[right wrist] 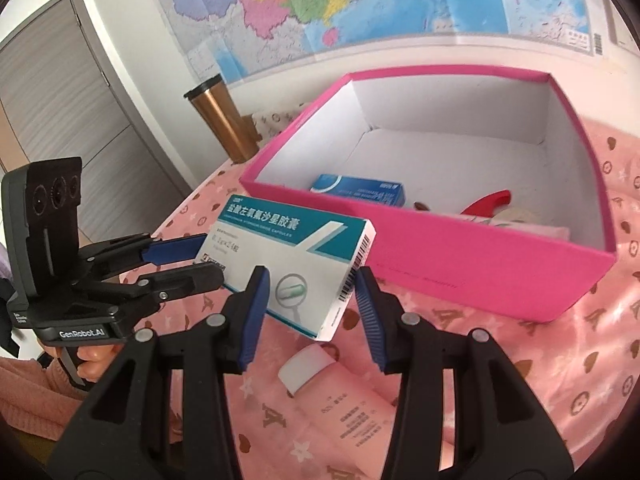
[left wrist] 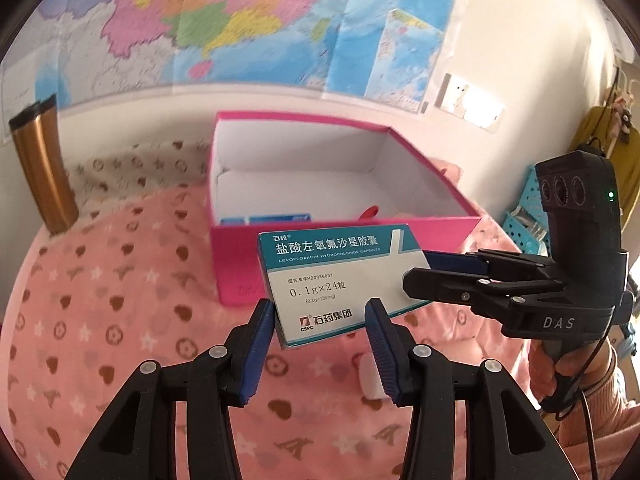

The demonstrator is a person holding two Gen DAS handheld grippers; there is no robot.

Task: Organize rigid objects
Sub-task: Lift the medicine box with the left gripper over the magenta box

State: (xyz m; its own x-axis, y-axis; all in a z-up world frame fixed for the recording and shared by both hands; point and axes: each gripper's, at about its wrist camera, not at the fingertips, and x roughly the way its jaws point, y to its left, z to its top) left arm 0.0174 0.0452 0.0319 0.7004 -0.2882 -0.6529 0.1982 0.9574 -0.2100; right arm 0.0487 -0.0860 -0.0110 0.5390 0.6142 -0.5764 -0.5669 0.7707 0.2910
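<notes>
You have both grippers, left and right, clamped on opposite ends of the medicine box, keeping it level for the pink box.

Both my views are bright with soft, even daylight and only faint shadows. The wall map smears with motion blur, while the medicine box print reads sharp. Fisheye bending curves the edges, with dark vignette corners.

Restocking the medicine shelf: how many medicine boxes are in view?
2: a teal-and-white carton held up by both grippers; a blue one inside the pink box. Others may be hidden.
</notes>
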